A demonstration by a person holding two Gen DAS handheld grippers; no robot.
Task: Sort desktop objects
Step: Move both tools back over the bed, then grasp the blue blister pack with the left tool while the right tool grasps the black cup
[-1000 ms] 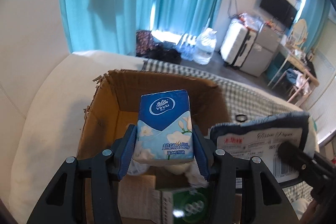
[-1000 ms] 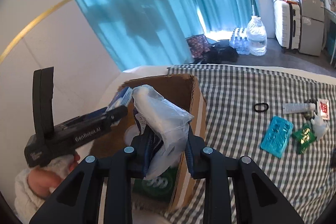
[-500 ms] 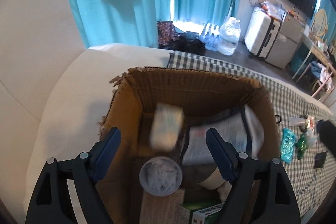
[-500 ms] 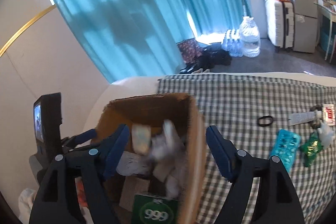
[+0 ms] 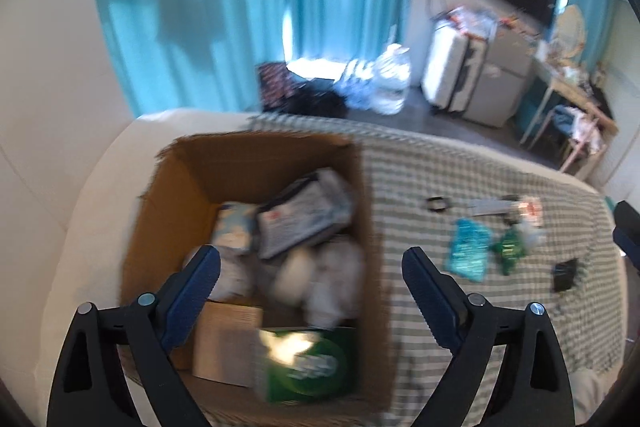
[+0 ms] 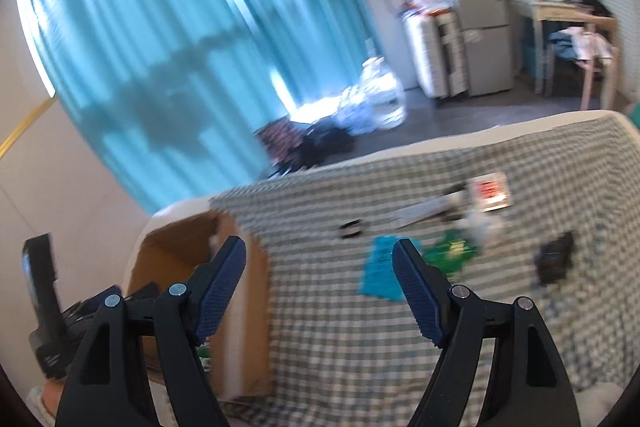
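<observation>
Two tools tilted downward, left tool (image 5: 310, 277) just opened wide above cardboard box (image 5: 200, 171), right tool (image 6: 318, 269) open, empty

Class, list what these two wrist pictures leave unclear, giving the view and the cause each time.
- Left wrist view: print on the green box in the cardboard box, lost to blur and glare.
- Left wrist view: the pale bundles beside it, smeared by blur.
- Right wrist view: the cardboard box's contents, hidden by its wall.
- Right wrist view: the small dark thing on the checked cloth, blurred.
</observation>
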